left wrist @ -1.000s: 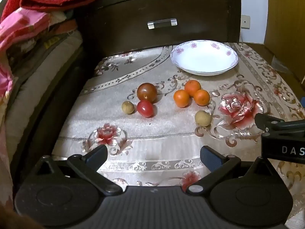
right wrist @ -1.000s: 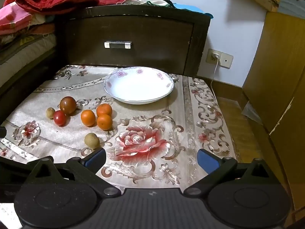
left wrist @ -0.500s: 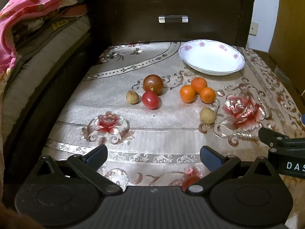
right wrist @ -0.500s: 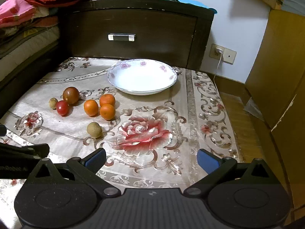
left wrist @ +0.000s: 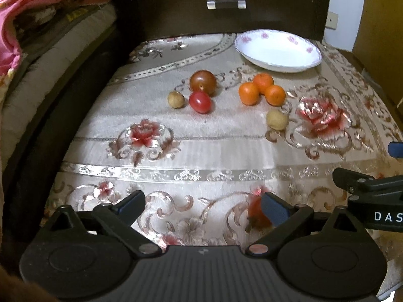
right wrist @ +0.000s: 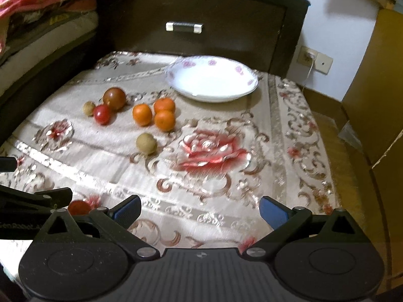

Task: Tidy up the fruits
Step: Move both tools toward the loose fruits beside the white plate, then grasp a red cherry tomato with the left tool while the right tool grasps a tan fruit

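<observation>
On the flowered tablecloth (left wrist: 201, 151) lie a dark brown-red tomato (left wrist: 203, 82), a red tomato (left wrist: 200, 102), a small tan fruit (left wrist: 176, 99), three oranges (left wrist: 263, 82) and another tan fruit (left wrist: 277, 119). Behind them stands an empty white bowl (left wrist: 277, 50). A red-orange fruit (left wrist: 255, 214) lies by the front edge, partly behind my left gripper's right finger. My left gripper (left wrist: 202, 203) is open and holds nothing. My right gripper (right wrist: 200, 207) is open too, well short of the oranges (right wrist: 164, 120) and the bowl (right wrist: 211, 80).
A dark wooden drawer front with a metal handle (left wrist: 226, 3) rises behind the table. Piled bedding (left wrist: 15, 25) lies at the left. A wooden cabinet (right wrist: 377, 75) and a wall socket (right wrist: 314, 60) are at the right, with bare floor between.
Both grippers have drawn back toward the table's front edge and stayed open. A red-orange fruit near that edge has come into view. The fruits and the bowl have not moved.
</observation>
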`<state>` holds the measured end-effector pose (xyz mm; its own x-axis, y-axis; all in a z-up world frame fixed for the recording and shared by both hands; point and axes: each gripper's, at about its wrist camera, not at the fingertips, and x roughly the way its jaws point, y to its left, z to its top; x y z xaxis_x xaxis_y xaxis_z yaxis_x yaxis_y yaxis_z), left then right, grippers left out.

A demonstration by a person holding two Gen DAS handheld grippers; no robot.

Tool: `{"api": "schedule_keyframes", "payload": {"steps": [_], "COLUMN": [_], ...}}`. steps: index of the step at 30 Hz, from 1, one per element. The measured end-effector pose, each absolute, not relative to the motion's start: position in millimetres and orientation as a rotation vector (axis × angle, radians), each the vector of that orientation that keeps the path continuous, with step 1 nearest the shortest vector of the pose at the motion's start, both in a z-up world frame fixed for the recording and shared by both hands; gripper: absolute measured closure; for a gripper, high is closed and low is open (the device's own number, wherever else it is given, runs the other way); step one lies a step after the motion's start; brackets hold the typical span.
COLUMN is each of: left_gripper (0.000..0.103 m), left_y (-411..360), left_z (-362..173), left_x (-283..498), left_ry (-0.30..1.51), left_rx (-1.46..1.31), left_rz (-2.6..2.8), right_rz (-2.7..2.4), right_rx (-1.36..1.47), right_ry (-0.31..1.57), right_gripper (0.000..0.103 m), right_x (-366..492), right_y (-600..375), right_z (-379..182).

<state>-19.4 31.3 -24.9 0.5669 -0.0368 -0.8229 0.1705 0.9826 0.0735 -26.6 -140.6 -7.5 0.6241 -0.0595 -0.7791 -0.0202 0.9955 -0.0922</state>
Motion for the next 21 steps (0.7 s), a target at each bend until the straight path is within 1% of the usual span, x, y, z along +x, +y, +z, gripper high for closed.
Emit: {"api": "schedule_keyframes", "payload": {"steps": [3, 12, 15, 18, 21], "left_gripper": [0.003, 0.004, 0.004, 0.004, 0.008], "left_y": [27.8, 26.1, 26.1, 24.7, 22.9], "left_z": [-25.1, -25.0, -25.2, -25.2, -24.6], "left_x": [-19.4, -18.1, -19.1, -20.1, -21.3], "left_ry": [0.961, 0.960, 0.958, 0.957, 0.955], "left_rx": [0.158, 0.162, 0.163, 0.169, 0.173], "left_rz": [-0.134, -0.160, -0.170, -0.181, -0.198], "right_rz": [-0.011, -0.011, -0.004, 0.002, 0.005], "right_rx": [-0.086, -0.057, -0.052, -0.047, -0.046], "right_ry": [0.930, 0.965, 0.973, 0.974, 0.964], "right_gripper": [0.010, 0.011, 0.014, 0.014, 0.015], "right_x": [-26.9, -26.4, -25.1, -24.5, -24.6], "right_y": [-140.8, -148.0, -148.6, -149.4, -150.1], "right_z": [-10.0, -12.2, -12.9, -10.7, -8.1]}}
